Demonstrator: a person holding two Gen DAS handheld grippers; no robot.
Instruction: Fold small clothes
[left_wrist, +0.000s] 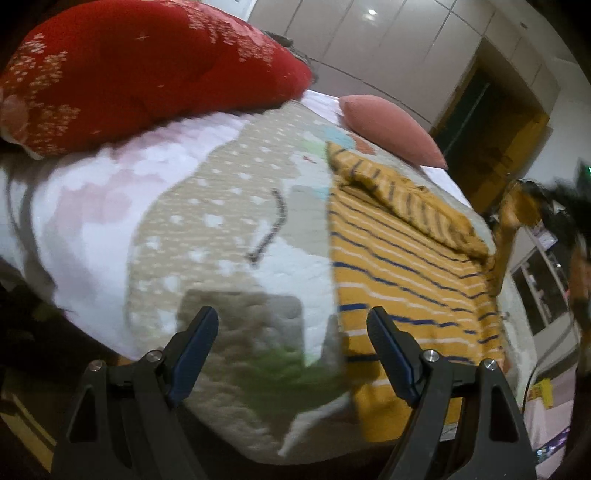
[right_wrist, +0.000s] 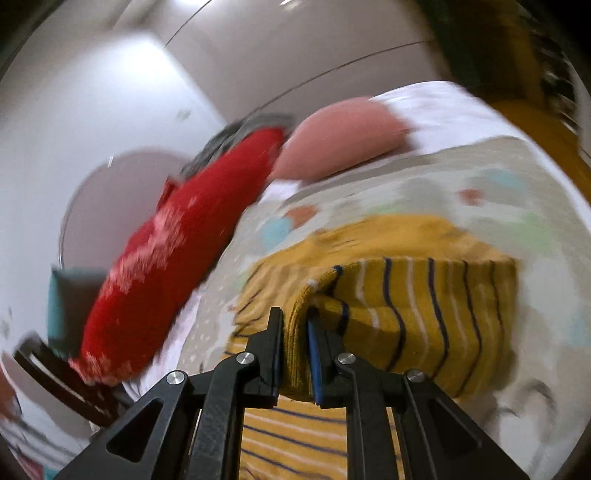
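A mustard-yellow garment with navy and white stripes (left_wrist: 402, 266) lies on the patterned quilt (left_wrist: 229, 229) of a bed, one part folded over at its far edge. My left gripper (left_wrist: 291, 321) is open and empty, hovering over the quilt just left of the garment's near edge. In the right wrist view my right gripper (right_wrist: 295, 321) is shut on a bunched fold of the striped garment (right_wrist: 424, 310), which drapes to the right over the rest of the cloth. Both views are motion-blurred.
A large red floral pillow (left_wrist: 140, 70) lies at the bed's far left, and a pink cushion (left_wrist: 391, 125) at the far side; both show in the right wrist view, red pillow (right_wrist: 177, 266) and pink cushion (right_wrist: 340, 140). White wardrobe doors (left_wrist: 388, 40) stand behind.
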